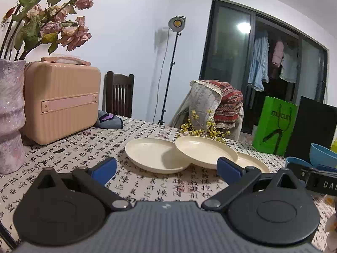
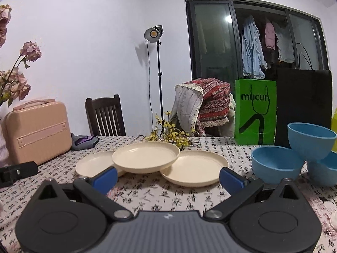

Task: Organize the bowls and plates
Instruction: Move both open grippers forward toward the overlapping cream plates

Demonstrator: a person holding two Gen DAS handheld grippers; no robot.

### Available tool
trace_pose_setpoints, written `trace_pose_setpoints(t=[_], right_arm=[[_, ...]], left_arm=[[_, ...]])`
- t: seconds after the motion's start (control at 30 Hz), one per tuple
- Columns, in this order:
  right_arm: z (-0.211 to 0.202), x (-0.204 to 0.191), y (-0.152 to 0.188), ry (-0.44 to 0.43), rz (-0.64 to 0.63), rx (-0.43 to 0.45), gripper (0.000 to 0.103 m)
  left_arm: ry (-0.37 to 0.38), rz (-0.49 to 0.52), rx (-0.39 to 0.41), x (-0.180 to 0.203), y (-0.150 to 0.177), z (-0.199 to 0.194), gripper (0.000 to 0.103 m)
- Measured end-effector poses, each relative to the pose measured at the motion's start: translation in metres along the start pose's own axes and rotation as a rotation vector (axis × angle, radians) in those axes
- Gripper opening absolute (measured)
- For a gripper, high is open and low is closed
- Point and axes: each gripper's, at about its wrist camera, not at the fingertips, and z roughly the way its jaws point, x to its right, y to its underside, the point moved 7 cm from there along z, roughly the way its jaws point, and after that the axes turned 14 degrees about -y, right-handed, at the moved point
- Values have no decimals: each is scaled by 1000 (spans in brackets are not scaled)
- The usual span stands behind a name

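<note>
Two hand-held grippers hover low over the tabletop (image 2: 147, 196): the left hand-held gripper (image 1: 166, 169) and the right hand-held gripper (image 2: 168, 178) both have their fingers wide apart, holding nothing. Beyond them lie three cream plates, the middle plate (image 2: 145, 157) resting on the edges of the left plate (image 2: 92, 165) and right plate (image 2: 195, 167). To the right sit three blue bowls (image 2: 276, 166), one tilted on the others. Farther back stands a green bag (image 2: 254, 113).

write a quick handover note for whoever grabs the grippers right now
Left gripper: open, holding nothing, facing the plates.
Right gripper: open, holding nothing.
Plates: three cream ones on the tablecloth; the middle plate rests tilted on the left plate and the right plate.
Bowls: three blue; top bowl is perched on the front bowl and the side bowl.
Done: nothing stacked neatly.
Left: stack plates, nest bowls.
</note>
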Motion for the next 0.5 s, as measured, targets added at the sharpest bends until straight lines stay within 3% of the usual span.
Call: trace_pose_setpoints(t=[0.5], right_arm=[[48, 4, -26, 38, 21, -2, 103]], left_arm=[[-35, -16, -49, 11, -35, 51, 103]])
